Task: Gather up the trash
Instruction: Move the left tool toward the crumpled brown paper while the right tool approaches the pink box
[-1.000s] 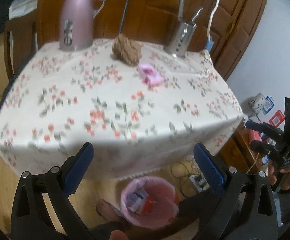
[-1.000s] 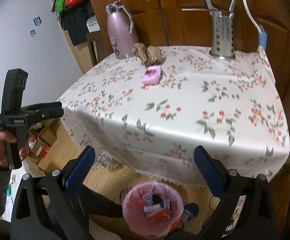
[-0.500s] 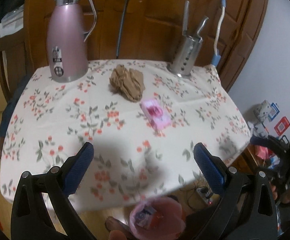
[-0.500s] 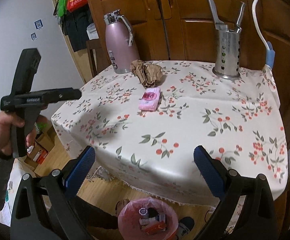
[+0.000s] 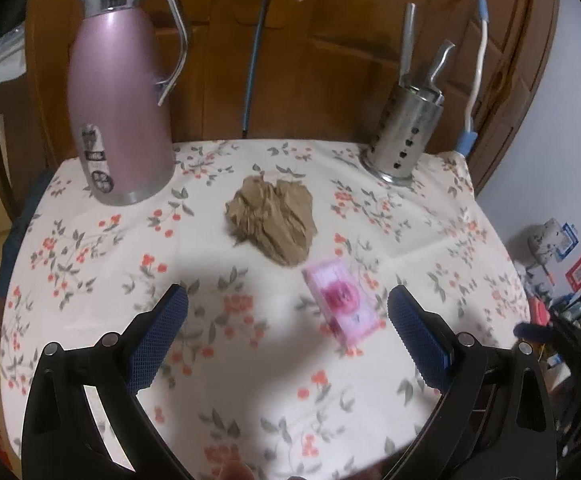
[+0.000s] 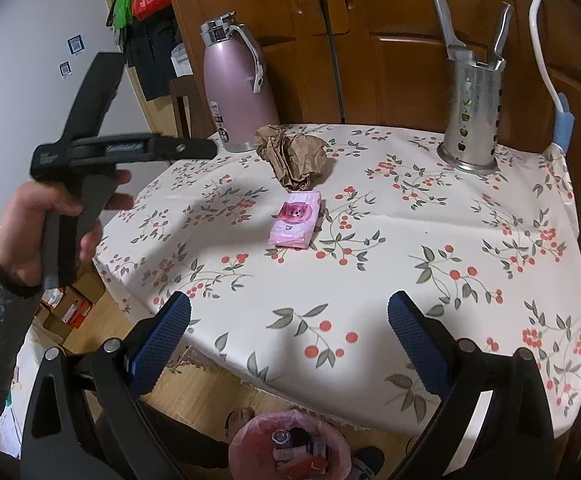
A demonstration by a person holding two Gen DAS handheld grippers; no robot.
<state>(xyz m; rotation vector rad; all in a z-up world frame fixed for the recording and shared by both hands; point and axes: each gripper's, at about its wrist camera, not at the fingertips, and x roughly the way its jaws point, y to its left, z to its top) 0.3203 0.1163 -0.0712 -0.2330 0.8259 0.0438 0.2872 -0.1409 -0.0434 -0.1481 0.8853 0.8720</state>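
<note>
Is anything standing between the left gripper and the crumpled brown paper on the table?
Nothing visible does. The left gripper is open over bare tablecloth, and the crumpled brown paper lies straight ahead of it. The pink packet sits off to the right, and the thermos stands back left.

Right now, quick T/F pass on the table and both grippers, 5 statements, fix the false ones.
1. The left gripper is open and holds nothing. True.
2. The crumpled brown paper already lies in the pink-lined bin. False: it lies on the tablecloth, just behind the pink packet.
3. The pink thermos lies on its side. False: it stands upright at the back of the table.
4. The right gripper is open, near the table's front edge. True.
5. The metal utensil holder is empty. False: metal utensils stick out of its top.
</note>
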